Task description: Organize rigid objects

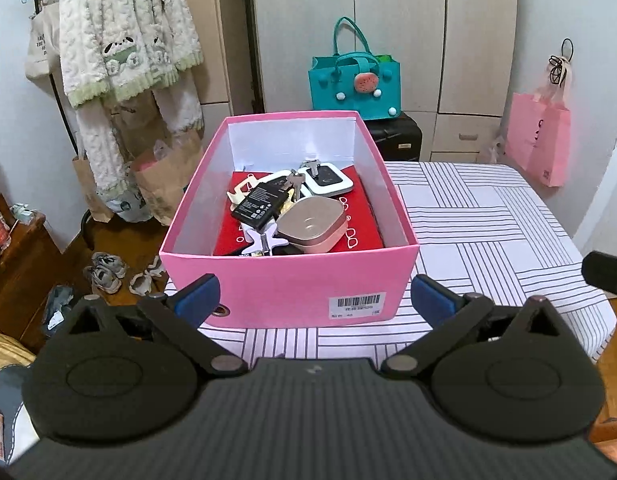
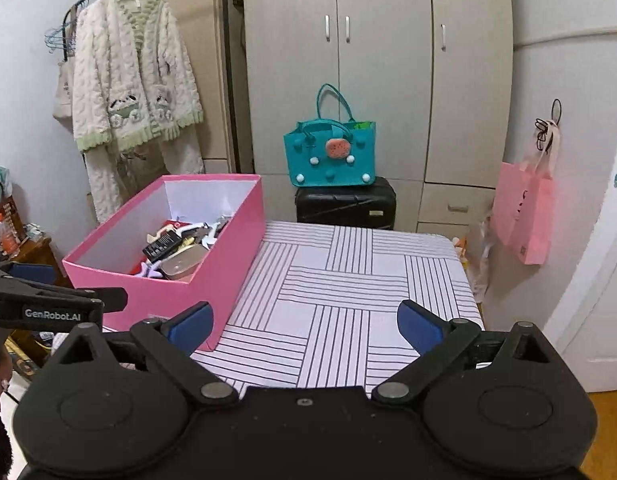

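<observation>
A pink box (image 1: 288,280) stands at the centre of the left wrist view, on a table (image 1: 488,232) covered in a striped cloth, and it holds the small hard goods of the task in a loose heap: a black battery pack (image 1: 260,205), a pink lidded case (image 1: 312,224), a white-framed device (image 1: 328,179), a bunch of keys (image 1: 294,180) and a white star-shaped piece (image 1: 264,240), all lying on a red flat box (image 1: 364,220) that lines the bottom. The left gripper (image 1: 314,300) hovers low in the frame just short of the box's near wall, its blue-padded fingers spread wide and carrying nothing. In the right wrist view the right gripper (image 2: 304,324) is likewise wide and empty, over bare cloth at lower centre, with the box off to centre left.

No loose object shows on the cloth in either view — everything hard is inside the box. That would fit a job at its close, with the items gathered in, or one in which the heap is to be taken out and sorted; the pictures do not settle which. Either way, any reach into the box calls for care — the pieces overlap, and the keys rest across the battery pack and the white-framed device.
</observation>
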A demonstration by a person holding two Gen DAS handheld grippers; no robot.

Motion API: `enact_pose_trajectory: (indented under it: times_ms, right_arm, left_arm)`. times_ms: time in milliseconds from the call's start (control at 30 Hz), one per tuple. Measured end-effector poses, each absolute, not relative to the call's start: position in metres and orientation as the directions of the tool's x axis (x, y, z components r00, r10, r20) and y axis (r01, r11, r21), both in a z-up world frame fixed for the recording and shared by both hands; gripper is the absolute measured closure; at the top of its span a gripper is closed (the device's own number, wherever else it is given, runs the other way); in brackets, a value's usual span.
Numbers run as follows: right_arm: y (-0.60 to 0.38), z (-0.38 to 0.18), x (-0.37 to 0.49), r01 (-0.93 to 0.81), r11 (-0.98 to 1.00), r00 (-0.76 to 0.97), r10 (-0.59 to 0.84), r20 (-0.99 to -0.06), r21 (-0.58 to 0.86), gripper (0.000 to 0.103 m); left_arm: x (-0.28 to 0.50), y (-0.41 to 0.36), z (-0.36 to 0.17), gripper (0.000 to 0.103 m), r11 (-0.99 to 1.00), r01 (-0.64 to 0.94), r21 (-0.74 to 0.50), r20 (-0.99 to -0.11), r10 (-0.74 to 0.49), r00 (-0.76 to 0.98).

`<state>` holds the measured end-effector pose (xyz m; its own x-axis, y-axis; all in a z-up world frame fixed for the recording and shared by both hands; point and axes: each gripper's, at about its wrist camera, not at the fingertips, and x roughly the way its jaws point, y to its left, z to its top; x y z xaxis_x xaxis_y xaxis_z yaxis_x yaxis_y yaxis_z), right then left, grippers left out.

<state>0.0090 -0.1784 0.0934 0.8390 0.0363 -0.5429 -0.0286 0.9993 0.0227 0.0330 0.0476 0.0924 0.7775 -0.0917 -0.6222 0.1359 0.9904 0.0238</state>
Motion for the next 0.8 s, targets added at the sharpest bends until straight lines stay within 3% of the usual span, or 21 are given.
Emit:
enact_pose_trajectory:
  times_ms: [267,433,600,800]
  right_arm:
    - [-0.18,0.086,0.016,0.015,1.0,0.836,0.001,-0.549,0.026,0.003]
    - [-0.182,0.083,0.016,0.017,0.999,0.876,0.005,-0.483,0.04,0.003]
    - [-0.187,0.075,0.023,0.023,0.996,0.872,0.023,-0.489,0.086,0.003]
    - [-0.183,0.066,0.028,0.071,0.997,0.857,-0.045,-0.513,0.03,0.003]
  left_arm:
    - [0.036,0.045,0.086,0.0,0.991,0.124,0.04,-0.629,-0.072,0.774]
    - [0.039,0.041,0.079,0.0,0.989,0.144,0.02,-0.647,-0.097,0.756]
    - [0.041,0.036,0.071,0.0,0.992,0.117,0.053,-0.645,-0.056,0.762]
    - [0.041,0.035,0.066,0.0,0.992,0.099,0.075,-0.63,-0.03,0.776]
